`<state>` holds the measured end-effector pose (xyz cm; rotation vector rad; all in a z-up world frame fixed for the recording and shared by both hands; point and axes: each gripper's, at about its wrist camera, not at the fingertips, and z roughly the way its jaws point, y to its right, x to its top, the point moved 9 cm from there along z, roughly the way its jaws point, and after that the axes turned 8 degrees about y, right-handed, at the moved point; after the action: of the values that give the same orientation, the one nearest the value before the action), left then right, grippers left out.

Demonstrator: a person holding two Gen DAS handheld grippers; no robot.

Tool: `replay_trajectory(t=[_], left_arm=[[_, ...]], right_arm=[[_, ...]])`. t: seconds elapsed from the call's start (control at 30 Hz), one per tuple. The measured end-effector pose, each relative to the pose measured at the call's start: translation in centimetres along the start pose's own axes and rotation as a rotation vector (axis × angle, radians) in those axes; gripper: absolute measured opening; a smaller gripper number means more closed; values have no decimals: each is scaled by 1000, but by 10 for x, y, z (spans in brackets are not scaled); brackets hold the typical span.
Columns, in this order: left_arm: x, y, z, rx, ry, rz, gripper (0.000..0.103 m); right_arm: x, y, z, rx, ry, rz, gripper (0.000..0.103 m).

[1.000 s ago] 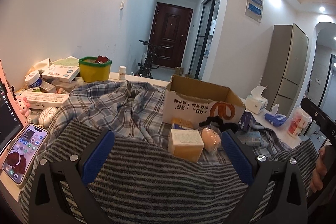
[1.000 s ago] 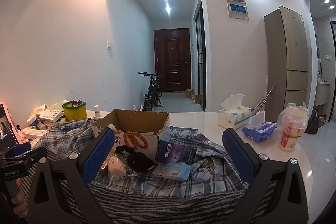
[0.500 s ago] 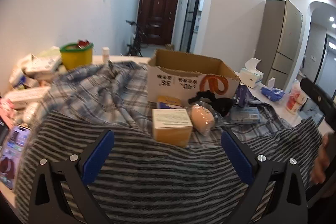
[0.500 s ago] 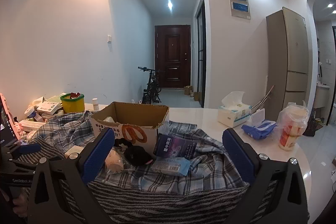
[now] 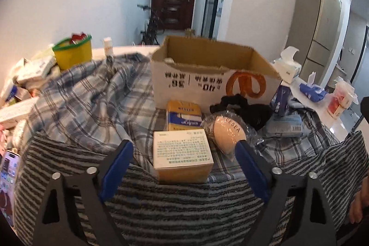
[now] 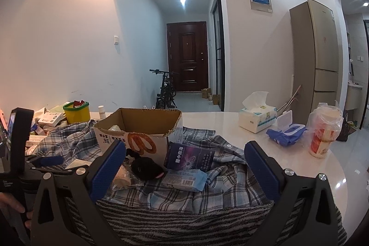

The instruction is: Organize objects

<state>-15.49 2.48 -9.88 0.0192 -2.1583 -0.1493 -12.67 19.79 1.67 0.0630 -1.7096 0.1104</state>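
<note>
White bench [image 6: 272,153] carries everything, with a striped towel [image 5: 175,206] and a plaid shirt [image 5: 87,105] spread over it. An open cardboard box [image 5: 207,84] sits on the shirt, likely the drop spot; something pale shows inside, unclear what. In front of it lies a cluster: a small white-topped yellow box [image 5: 182,156] nearest, a yellow-blue packet [image 5: 184,117] behind it, a wrapped beige sponge [image 5: 228,133] to its right, a black scrunchie [image 5: 249,110], a purple box [image 6: 191,156] leaning on the cardboard box, and a blue wipes pack [image 6: 184,179].

Change: the left tool [image 5: 184,163] has come forward and tipped down since a second ago, so the small box now sits between its blue pads. Its jaws have just been closing a bit from full width, but are wide apart, with a gap on both sides of the box and nothing gripped. Reads as lining up a pick of that box, first item for the cardboard box; grasp not yet made.

Right tool [image 6: 184,167] hasn't shifted, jaws wide, empty, hovering over the towel edge facing the purple box and wipes. A hand [image 6: 13,204] holds the left tool's handle at the frame edge.
</note>
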Motion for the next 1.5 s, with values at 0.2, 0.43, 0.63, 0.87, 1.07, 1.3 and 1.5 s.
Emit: replay_trajectory(t=[0.2,0.43,0.63,0.87,1.07,1.3,1.5], left_arm=[[-13,-3,18,-7,-85,-27,56],[10,-4,-15,24,72,-6,55],[37,2,-52,24,209,17,55],[56,5,-68,-3,289,14,55],[66,6,-67,-40,355,0,55],[57,5,-48,-63,348,-21,55],[47,-4,-31,-63,290,-71,55]], right_arm=[[-5,5,3,-17,-16,0,102],[0,10,4,-23,-21,8,102],[13,6,-1,-19,8,2,102],[20,1,-4,-20,24,-24,102],[27,1,1,-24,34,-26,102],[19,1,23,-18,-11,-26,102],[-3,6,43,-18,-96,-7,102]])
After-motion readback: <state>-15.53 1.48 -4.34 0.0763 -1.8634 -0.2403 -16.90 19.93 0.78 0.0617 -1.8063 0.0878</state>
